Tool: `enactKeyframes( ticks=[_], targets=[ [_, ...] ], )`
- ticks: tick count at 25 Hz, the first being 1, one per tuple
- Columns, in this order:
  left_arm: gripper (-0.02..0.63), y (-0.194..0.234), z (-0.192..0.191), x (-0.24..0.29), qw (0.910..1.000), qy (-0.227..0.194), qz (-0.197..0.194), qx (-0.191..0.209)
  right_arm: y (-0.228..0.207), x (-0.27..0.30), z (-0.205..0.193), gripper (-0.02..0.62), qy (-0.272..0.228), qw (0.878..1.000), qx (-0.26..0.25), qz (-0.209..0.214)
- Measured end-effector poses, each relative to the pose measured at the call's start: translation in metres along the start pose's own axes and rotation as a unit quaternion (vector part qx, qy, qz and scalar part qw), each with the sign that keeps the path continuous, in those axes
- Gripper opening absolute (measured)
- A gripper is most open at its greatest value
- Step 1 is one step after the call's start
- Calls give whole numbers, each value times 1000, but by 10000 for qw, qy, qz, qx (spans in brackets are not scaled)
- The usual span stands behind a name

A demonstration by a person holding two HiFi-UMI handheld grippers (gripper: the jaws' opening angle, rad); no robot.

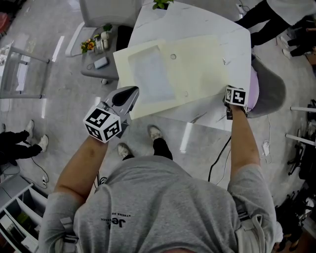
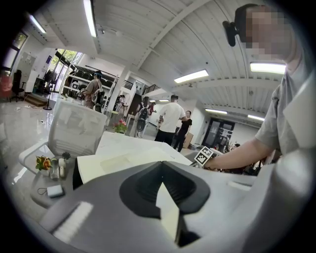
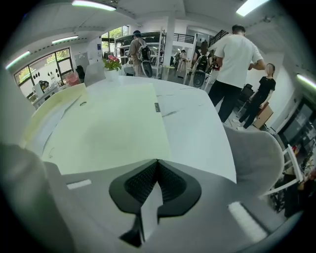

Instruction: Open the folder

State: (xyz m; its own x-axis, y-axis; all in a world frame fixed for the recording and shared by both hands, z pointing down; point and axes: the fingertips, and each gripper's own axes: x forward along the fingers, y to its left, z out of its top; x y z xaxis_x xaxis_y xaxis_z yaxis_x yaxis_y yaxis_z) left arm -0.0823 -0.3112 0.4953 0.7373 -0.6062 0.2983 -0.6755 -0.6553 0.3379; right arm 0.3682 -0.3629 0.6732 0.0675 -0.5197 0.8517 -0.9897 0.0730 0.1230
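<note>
A pale yellow folder (image 1: pixel 177 69) lies flat on the white table (image 1: pixel 197 20), with a clear pocket on its left half and a small round button (image 1: pixel 173 56) near the middle. My left gripper (image 1: pixel 129 95) is at the folder's near left corner. In the left gripper view a cream sheet (image 2: pixel 168 207) is pinched between its jaws (image 2: pixel 165 197). My right gripper (image 1: pixel 228 94) is at the near right corner, tilted steeply down. Its jaws (image 3: pixel 150 197) are shut on a thin pale sheet (image 3: pixel 148 210), apparently the folder's edge (image 3: pixel 113 131).
A grey chair (image 1: pixel 269 91) stands right of the table. A low side table (image 1: pixel 96 54) with flowers and small bottles stands to the left, and a white chair (image 1: pixel 106 10) stands behind it. A plant (image 1: pixel 160 4) sits at the table's far edge. Several people (image 3: pixel 237 59) stand beyond.
</note>
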Motion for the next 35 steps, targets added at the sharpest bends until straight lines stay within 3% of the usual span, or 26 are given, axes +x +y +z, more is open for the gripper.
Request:
enactKeyframes(
  ticks=[17, 35],
  targets=[
    [57, -6, 0, -1, 10000, -31, 25, -16, -3, 1, 0, 3, -140, 9993, 340, 14],
    [57, -5, 2, -2, 10000, -61, 63, -30, -3, 1, 0, 3, -113, 9993, 341, 38]
  ],
)
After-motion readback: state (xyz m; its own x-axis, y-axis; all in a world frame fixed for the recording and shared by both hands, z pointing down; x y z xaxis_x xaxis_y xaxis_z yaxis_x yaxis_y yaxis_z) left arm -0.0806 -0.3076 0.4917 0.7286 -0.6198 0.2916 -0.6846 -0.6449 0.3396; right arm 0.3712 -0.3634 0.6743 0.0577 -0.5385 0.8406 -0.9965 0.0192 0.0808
